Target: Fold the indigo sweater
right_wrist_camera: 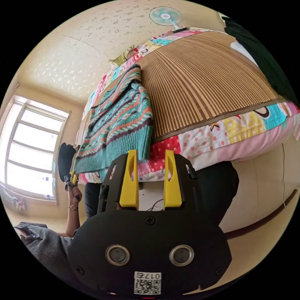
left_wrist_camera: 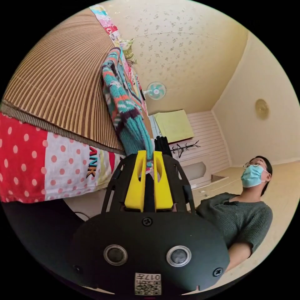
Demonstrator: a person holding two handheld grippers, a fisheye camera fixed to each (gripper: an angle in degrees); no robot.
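Jaws of the left gripper (left_wrist_camera: 149,157) clench the sweater's (left_wrist_camera: 120,100) hem; the right gripper's (right_wrist_camera: 151,156) jaws gape just below it, needing a grip.

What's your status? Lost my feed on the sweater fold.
Left gripper shut on sweater hem. Right gripper open, just short of hem. Sweater flat on bamboo mat. Nothing in the way.

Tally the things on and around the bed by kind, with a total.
Sweaters: 1, the patterned teal sweater
Bamboo mats: 1, the bamboo mat
Patchwork bedsheets: 1, the bedsheet
Wall fans: 1, the fan
Grippers: 2, the left gripper and the right gripper
Total: 6
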